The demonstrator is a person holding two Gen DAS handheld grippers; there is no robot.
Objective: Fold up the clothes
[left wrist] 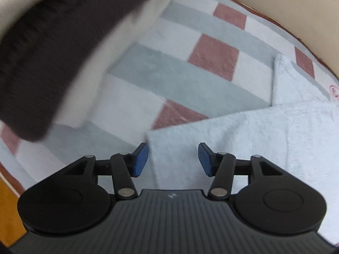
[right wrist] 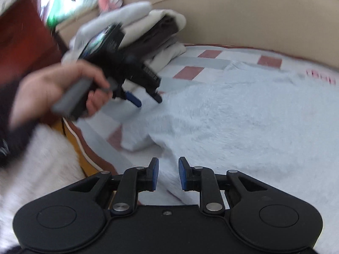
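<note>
A fluffy pale blue garment lies spread on a checked blanket. My left gripper hangs over the garment's near corner with its blue pads apart and nothing pressed between them. In the right wrist view the left gripper is held by a hand and points down at the garment's left edge. My right gripper stands open just above the garment's near edge, its jaws a small gap apart and holding nothing.
A stack of folded clothes, dark brown and white, sits on the blanket at the left. A beige wall runs behind the blanket. A white fuzzy sleeve fills the lower left, and a brown edge borders the blanket.
</note>
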